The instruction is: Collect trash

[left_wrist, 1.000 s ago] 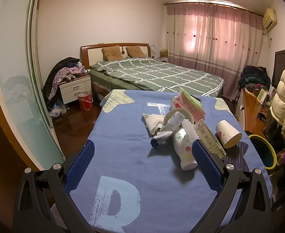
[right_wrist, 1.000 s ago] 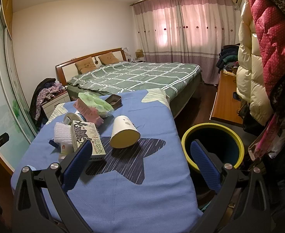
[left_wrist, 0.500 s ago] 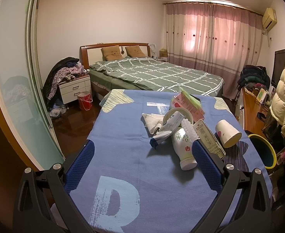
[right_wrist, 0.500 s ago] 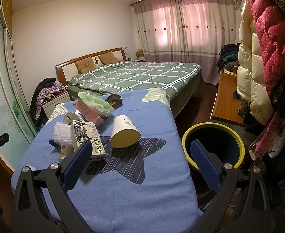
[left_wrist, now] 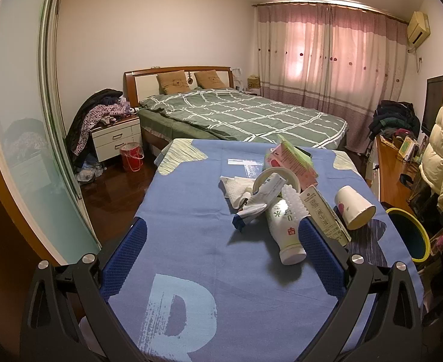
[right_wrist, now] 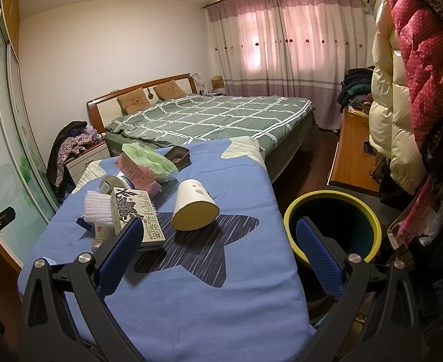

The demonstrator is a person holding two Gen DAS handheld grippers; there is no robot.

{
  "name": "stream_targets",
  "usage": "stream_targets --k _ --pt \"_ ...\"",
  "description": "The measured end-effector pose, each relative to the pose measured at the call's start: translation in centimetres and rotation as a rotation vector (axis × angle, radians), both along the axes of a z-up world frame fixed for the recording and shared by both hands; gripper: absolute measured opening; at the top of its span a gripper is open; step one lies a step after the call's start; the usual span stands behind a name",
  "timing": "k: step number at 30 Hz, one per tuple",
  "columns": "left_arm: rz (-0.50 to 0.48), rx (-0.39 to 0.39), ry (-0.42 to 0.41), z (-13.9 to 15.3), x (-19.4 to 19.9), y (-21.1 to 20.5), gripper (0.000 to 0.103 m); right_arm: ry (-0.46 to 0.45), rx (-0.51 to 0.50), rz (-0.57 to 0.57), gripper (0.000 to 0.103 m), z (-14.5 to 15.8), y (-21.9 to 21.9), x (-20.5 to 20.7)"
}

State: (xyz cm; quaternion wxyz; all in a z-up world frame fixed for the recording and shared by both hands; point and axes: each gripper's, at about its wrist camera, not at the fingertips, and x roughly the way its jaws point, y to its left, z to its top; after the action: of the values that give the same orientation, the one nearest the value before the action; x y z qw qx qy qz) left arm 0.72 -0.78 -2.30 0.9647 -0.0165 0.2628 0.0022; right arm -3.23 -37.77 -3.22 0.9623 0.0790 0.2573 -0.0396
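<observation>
Trash lies in a heap on the blue cloth table (left_wrist: 191, 235): a white bottle (left_wrist: 284, 232) on its side, a squeezed tube (left_wrist: 259, 203), a tape roll (left_wrist: 274, 178), a printed carton (left_wrist: 324, 214), a tipped paper cup (left_wrist: 354, 206) and a pink-green packet (left_wrist: 290, 160). The right wrist view has the cup (right_wrist: 194, 205), the carton (right_wrist: 137, 214), white bubble wrap (right_wrist: 96, 206) and the packet (right_wrist: 144, 166). A yellow-rimmed bin (right_wrist: 333, 226) stands off the table's right edge. My left gripper (left_wrist: 221, 235) is open near the bottle. My right gripper (right_wrist: 218, 235) is open, empty, straddling the table edge and the bin.
A small dark tin (right_wrist: 177, 155) sits at the table's far end. Behind it is a bed with a green checked cover (left_wrist: 245, 114). Puffy coats (right_wrist: 402, 96) hang at the right above a wooden desk (right_wrist: 354, 160). A sliding glass wardrobe door (left_wrist: 25, 135) lines the left side.
</observation>
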Motion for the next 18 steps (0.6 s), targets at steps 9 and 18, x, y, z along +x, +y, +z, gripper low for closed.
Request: stream_targets --k 9,18 --pt "0.008 0.009 0.021 0.0 2.0 -0.2 0.099 0.028 -0.008 0.012 0.097 -0.5 0.4 2.0" --pt "0.081 0.016 0.007 0.1 8.0 1.7 0.099 0.041 -0.030 0.067 0.097 -0.9 1.6 8.3"
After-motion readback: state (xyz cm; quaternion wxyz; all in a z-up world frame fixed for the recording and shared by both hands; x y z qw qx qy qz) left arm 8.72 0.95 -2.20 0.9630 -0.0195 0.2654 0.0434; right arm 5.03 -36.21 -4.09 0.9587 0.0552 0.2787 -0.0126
